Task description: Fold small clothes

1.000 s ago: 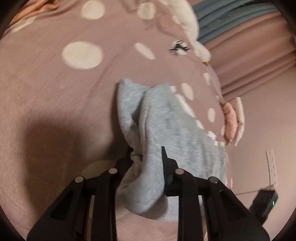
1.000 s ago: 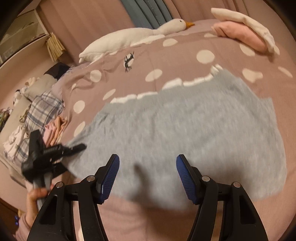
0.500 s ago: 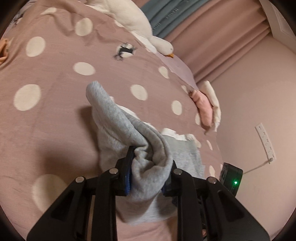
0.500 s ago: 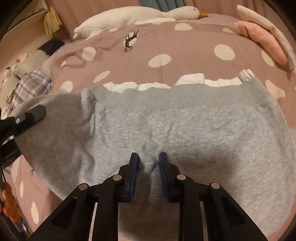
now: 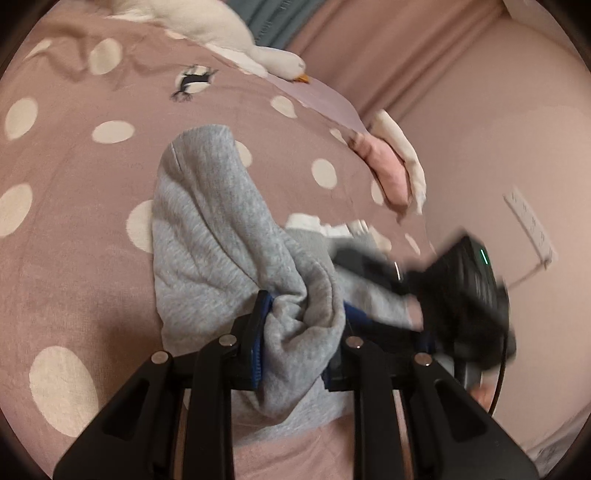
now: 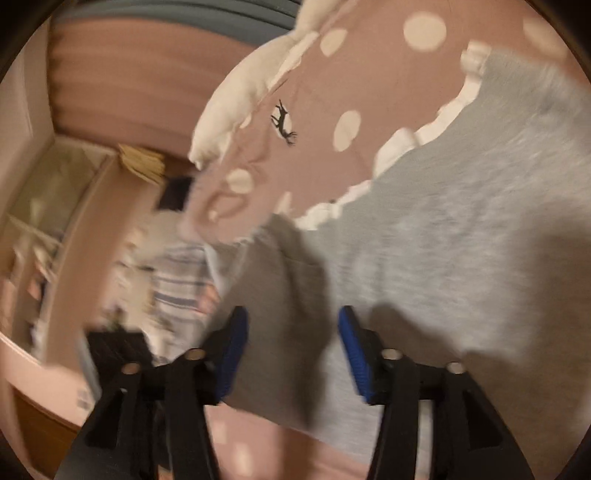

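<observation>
A grey knit garment lies on the pink dotted bedspread. My left gripper is shut on a bunched fold of it, lifted off the bed. My right gripper's blurred fingers show just to the right, low over the same garment. In the right wrist view my right gripper has its jaws opening; the blue pads stand apart above the grey garment, with a fold of it between them but not pressed. White frilly trim shows along its far edge.
A white goose plush lies at the far side of the bed. Folded pink and cream cloth sits at the right edge by the wall. Left of the bedspread are a plaid heap and shelves.
My left gripper has carried the grey fold up and toward the right. My right gripper pinched the fabric half a second ago, then let go, rolled and swung toward the bed's left edge.
</observation>
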The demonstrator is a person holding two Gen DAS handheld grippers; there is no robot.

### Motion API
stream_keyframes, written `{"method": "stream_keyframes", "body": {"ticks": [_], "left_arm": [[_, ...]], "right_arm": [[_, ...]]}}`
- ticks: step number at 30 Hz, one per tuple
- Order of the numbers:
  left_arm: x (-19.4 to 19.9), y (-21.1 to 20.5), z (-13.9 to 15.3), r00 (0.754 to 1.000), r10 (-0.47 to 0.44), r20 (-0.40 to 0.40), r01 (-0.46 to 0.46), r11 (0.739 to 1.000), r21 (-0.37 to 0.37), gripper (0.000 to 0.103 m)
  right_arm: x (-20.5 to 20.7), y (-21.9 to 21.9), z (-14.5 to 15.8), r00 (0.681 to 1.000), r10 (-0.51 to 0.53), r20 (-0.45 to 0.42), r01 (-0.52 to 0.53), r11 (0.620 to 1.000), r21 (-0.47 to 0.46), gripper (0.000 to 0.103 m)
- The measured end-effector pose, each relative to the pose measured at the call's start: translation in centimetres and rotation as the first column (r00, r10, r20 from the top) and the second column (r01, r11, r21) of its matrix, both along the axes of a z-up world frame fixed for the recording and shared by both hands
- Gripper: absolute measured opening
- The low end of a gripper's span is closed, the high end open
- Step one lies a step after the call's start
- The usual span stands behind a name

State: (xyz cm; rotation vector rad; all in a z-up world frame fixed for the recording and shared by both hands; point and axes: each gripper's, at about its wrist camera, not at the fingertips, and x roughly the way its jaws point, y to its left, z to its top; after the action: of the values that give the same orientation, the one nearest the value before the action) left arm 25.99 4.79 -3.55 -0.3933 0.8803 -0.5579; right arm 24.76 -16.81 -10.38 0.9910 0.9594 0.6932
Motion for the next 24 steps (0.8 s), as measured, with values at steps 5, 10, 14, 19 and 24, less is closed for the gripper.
{"method": "stream_keyframes", "body": {"ticks": [5, 10, 14, 19, 24], "left_arm": [[-0.5, -2.6, -0.7, 0.991, -0.136, 0.001, 0.135, 0.985, 0.109, 0.024], [-1.1, -3.8, -1.7, 0.980, -0.199, -0.014, 0.199, 0.970, 0.142, 0.041], [-2.2, -2.9, -1.7, 0.981, -0.195, -0.021, 0.196, 0.970, 0.142, 0.066], [-4.5, 0.9, -1.2, 0.991, -0.133, -0.011, 0.133, 0.985, 0.110, 0.072], [-5.7, 4.1, -1.2, 0.999, -0.045, -0.026, 0.048, 0.992, 0.117, 0.073]], "right_arm": [[1.3, 1.9, -0.3, 0.992, 0.114, -0.045, -0.106, 0.984, 0.145, 0.071], [1.2, 3.4, -0.7, 0.988, 0.138, -0.070, -0.137, 0.990, 0.019, 0.073], [1.7, 4.2, -0.7, 0.986, 0.147, -0.083, -0.155, 0.984, -0.093, 0.072], [2.2, 5.6, 0.0, 0.983, 0.177, -0.048, -0.184, 0.944, -0.275, 0.026], [1.8, 6.1, 1.4, 0.986, 0.169, 0.011, -0.153, 0.914, -0.376, 0.011]]}}
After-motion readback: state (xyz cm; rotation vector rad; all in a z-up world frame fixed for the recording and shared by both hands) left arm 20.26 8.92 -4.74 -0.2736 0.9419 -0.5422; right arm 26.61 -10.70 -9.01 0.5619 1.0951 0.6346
